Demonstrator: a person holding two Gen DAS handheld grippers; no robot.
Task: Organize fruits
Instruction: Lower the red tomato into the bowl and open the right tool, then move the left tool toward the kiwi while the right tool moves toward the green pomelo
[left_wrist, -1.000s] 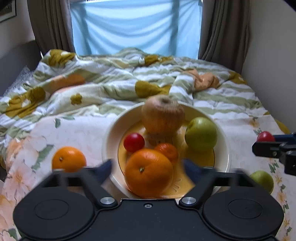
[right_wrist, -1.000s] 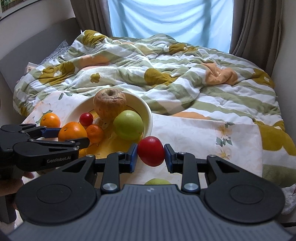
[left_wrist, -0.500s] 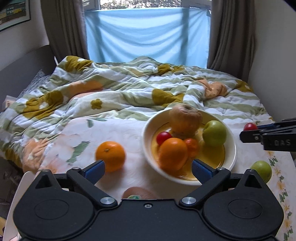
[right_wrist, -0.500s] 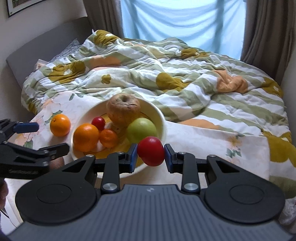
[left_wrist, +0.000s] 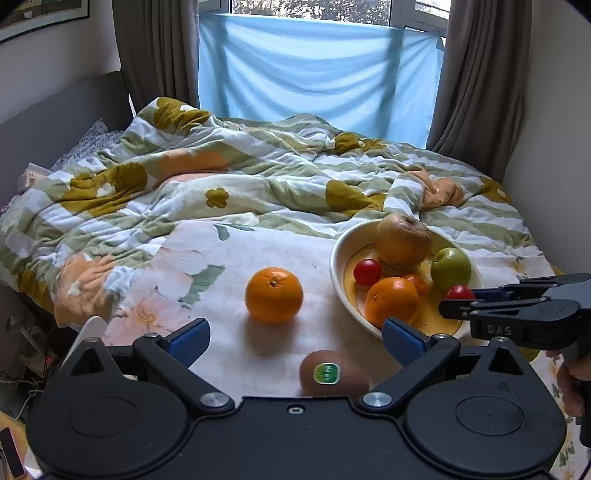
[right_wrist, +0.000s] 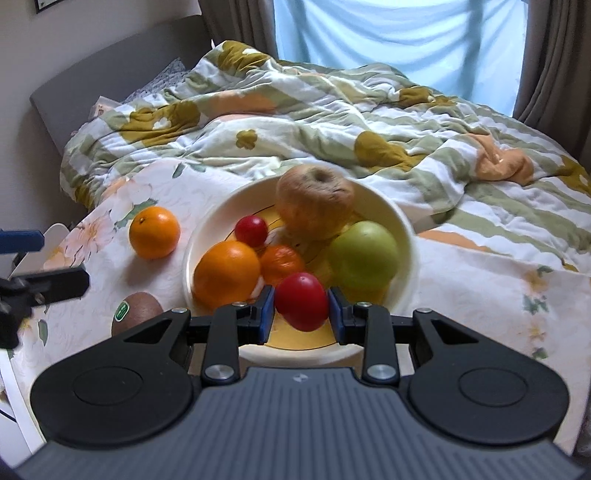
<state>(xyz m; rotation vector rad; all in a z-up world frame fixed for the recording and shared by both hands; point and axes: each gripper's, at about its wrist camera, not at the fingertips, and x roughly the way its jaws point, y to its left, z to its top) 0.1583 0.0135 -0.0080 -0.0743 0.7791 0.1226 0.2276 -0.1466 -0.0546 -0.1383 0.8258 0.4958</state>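
Right tongs (right_wrist: 301, 309) grip the red fruit (right_wrist: 301, 301) above the bowl (right_wrist: 408, 236); next, release it inside. Left tongs (left_wrist: 295, 338), open and empty, face the loose orange (left_wrist: 274, 294).

Floral-cloth surface (left_wrist: 229, 254) — bowl (left_wrist: 338, 269), 1 orange (left_wrist: 274, 294), 1 kiwi (left_wrist: 332, 373) directly on it

My left gripper (left_wrist: 295, 341) is black with blue pads and silver screws behind the fingers; my right gripper (right_wrist: 301, 308) looks alike.
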